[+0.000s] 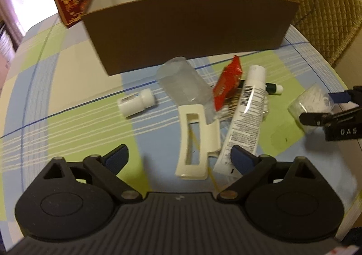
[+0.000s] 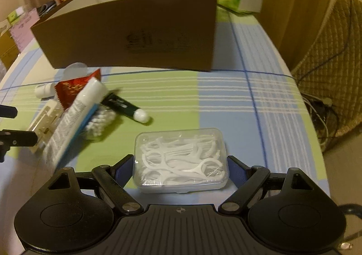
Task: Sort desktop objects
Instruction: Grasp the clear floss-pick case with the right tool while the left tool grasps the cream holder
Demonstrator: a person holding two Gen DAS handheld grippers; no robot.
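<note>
1. Brown box (image 1: 187, 28) at far side of desk (image 1: 67, 101); visible part of interior bare white, nothing seen inside. Sorting judged barely started.
2. Still loose on desk, near side of box: small white bottle (image 1: 136, 102), clear cup on its side (image 1: 183, 80), cream hair claw (image 1: 195, 137), red sachet (image 1: 228, 83), white tube (image 1: 245, 117), dark tube with white cap (image 2: 125, 108), cotton swabs (image 2: 100, 122), clear case of floss picks (image 2: 181, 160).
3. Left gripper (image 1: 179, 155): jaws wide, gripping nothing; hair claw between them, tail of white tube beside right pad. No contact visible.
4. Right gripper (image 2: 179, 169): jaws wide, straddling floss case; pads close to case walls, left nearly touching, right with small gap. Not yet clamped, as far as visible.
5. Judgement: 2 pickups being lined up, claw at left and floss case at right. All 8 loose items remaining to be sorted.
</note>
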